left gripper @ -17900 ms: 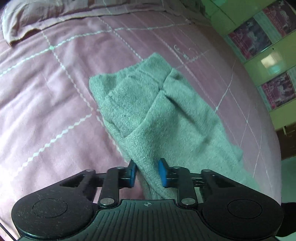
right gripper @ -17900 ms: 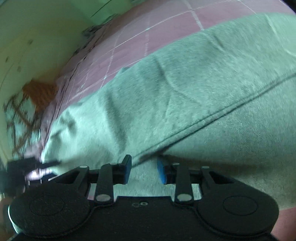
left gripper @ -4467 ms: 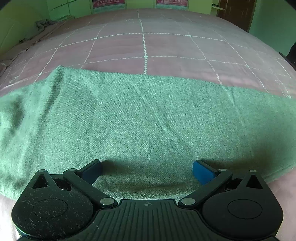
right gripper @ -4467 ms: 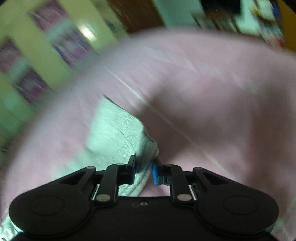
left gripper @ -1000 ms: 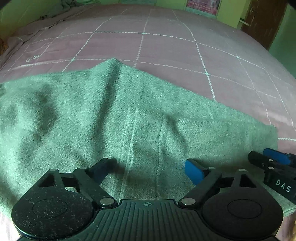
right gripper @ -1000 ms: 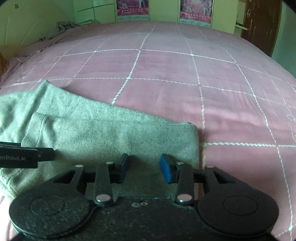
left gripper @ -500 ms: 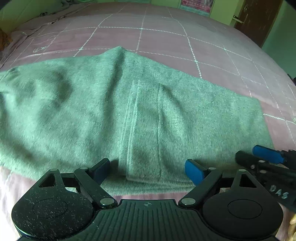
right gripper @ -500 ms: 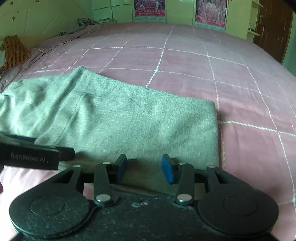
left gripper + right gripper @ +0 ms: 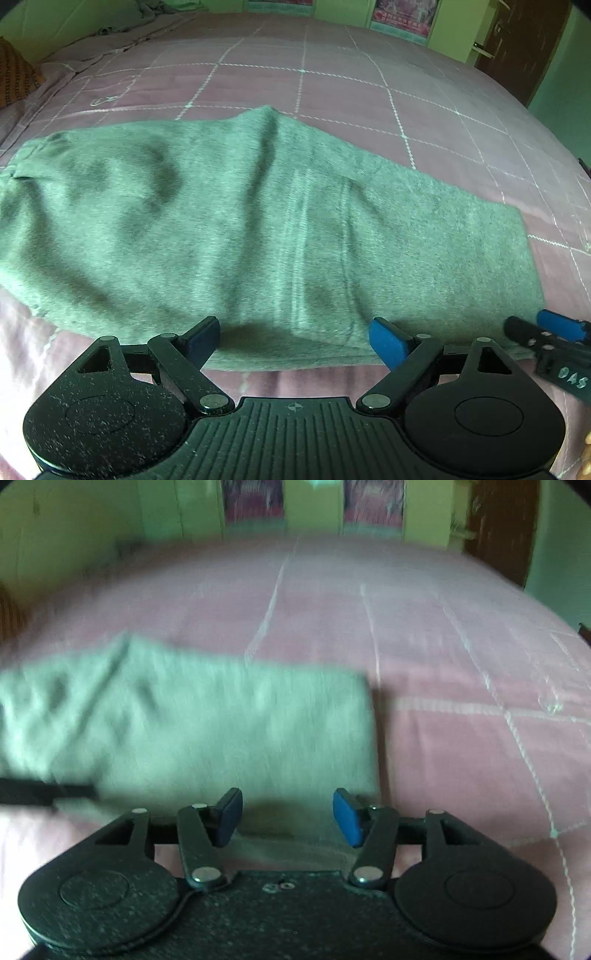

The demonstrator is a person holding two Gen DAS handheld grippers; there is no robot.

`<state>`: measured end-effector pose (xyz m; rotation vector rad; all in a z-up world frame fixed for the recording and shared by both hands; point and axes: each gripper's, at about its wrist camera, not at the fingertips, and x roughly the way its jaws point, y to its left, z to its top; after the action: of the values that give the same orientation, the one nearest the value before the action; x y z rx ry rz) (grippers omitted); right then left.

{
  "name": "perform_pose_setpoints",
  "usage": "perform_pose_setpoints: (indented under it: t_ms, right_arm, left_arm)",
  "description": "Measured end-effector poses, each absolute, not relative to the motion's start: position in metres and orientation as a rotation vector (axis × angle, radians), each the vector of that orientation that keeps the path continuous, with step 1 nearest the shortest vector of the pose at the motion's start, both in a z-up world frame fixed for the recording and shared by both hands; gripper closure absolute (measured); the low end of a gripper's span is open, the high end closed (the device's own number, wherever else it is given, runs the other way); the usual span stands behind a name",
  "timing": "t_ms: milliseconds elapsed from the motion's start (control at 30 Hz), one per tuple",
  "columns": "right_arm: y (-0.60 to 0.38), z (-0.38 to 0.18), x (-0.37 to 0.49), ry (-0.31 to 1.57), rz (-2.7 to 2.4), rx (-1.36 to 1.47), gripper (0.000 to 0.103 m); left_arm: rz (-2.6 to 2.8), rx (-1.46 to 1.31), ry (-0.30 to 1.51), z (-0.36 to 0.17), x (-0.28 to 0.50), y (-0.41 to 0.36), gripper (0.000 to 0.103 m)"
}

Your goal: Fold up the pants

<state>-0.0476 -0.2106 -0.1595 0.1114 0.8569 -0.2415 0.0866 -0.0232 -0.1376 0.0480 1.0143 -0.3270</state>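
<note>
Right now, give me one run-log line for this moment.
left gripper: open, at near edge of pants | right gripper: open, at near edge | pants: flat on pink bedspread, unheld

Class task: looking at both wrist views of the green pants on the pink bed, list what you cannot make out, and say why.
- Pants: left end cut off by the left wrist view's edge.
- Pants' folds and seams: motion-blurred in the right wrist view.
- Near hem below the right tool: hidden by its body.
- Wall posters: too small and cropped to read.

Pants (image 9: 236, 229) lie flat across the bed (image 9: 332, 85). Left gripper (image 9: 295, 338) at their near edge; right gripper (image 9: 287, 814) just beside, rightward.
</note>
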Motion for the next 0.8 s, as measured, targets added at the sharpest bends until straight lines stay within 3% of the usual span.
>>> perform_pose_setpoints:
  t_ms: [433, 800]
  right_arm:
    - [-0.190, -0.147, -0.051, 0.798, -0.175, 0.180, 0.049]
    - [-0.156, -0.154, -0.024, 0.814, -0.094, 0.166, 0.048]
  left_arm:
    - [-0.211, -0.101, 1.015, -0.126, 0.099, 0.061, 0.015]
    - [-0.010, -0.602, 1.051, -0.148, 0.128, 0.220, 0.015]
